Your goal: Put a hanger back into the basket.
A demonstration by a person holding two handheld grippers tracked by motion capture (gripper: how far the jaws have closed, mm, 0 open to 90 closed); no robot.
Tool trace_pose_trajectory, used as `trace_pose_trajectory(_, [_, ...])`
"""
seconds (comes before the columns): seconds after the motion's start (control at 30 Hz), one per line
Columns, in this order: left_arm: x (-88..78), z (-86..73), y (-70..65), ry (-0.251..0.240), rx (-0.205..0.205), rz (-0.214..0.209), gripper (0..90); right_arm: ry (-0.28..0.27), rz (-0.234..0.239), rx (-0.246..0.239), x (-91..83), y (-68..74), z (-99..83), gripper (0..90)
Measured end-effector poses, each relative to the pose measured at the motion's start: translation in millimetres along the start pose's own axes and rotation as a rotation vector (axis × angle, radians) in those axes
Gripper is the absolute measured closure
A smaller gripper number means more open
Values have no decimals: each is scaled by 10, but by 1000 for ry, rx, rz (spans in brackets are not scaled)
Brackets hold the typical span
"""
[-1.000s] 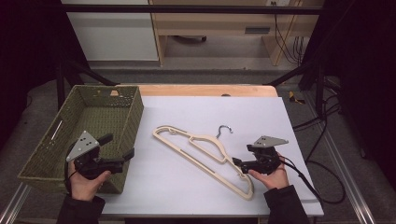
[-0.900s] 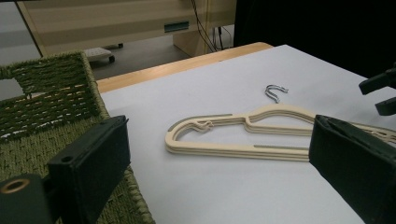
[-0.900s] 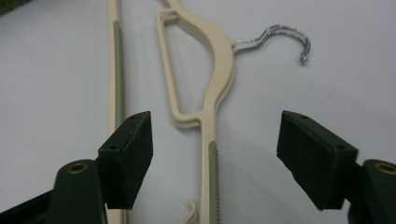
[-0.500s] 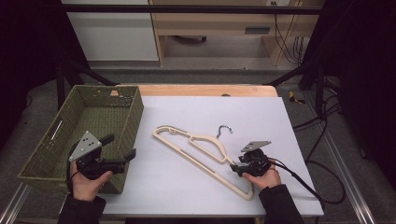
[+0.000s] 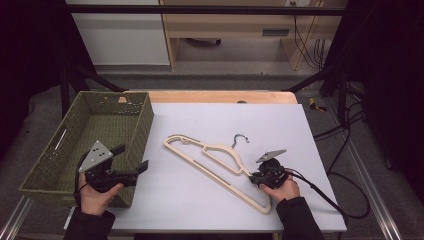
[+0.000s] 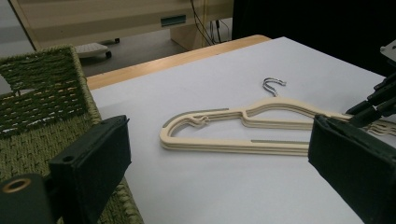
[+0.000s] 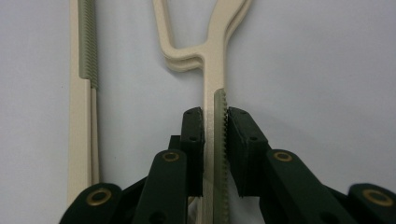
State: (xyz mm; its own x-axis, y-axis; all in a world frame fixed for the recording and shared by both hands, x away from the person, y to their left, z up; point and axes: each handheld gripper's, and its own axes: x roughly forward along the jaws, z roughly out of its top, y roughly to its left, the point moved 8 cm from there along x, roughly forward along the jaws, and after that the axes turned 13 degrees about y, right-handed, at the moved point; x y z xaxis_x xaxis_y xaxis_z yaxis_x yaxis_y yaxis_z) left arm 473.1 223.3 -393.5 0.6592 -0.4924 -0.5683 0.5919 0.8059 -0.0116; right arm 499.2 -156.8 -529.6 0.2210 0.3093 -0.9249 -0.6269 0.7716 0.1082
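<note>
A stack of cream plastic hangers point(image 5: 215, 160) with a metal hook point(image 5: 241, 138) lies flat on the white table point(image 5: 210, 210). My right gripper point(image 5: 255, 177) is low at the stack's right end. In the right gripper view its jaws have just been closing, and my right gripper point(image 7: 215, 114) now has both pads pressed on a hanger point(image 7: 212, 60) arm with a grey ribbed strip. My left gripper point(image 5: 132, 157) is open and holds nothing, beside the green woven basket point(image 5: 145, 120). In the left gripper view the hangers point(image 6: 233, 140) lie ahead of my left gripper point(image 6: 219, 126).
The basket point(image 6: 46, 93) stands at the table's left with nothing visible inside. A wooden strip point(image 5: 215, 96) runs along the table's far edge. A black cable point(image 5: 325, 195) trails right from the right gripper. Shelving and cables stand beyond the table.
My right hand has dropped and slid to the hanger's right end, and its jaws have gone from wide to closed on the hanger arm. The left hand and the hangers have not moved.
</note>
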Motion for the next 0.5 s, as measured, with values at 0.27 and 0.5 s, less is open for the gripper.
trace_pose_trajectory(0.27, [4,8,-11,-2,-1,1,61,-9,26,26,-57,4,9,793])
trace_pose_trajectory(0.5, [13,15,-48,4,7,0,64,-38,20,14,-139,-1,24,794])
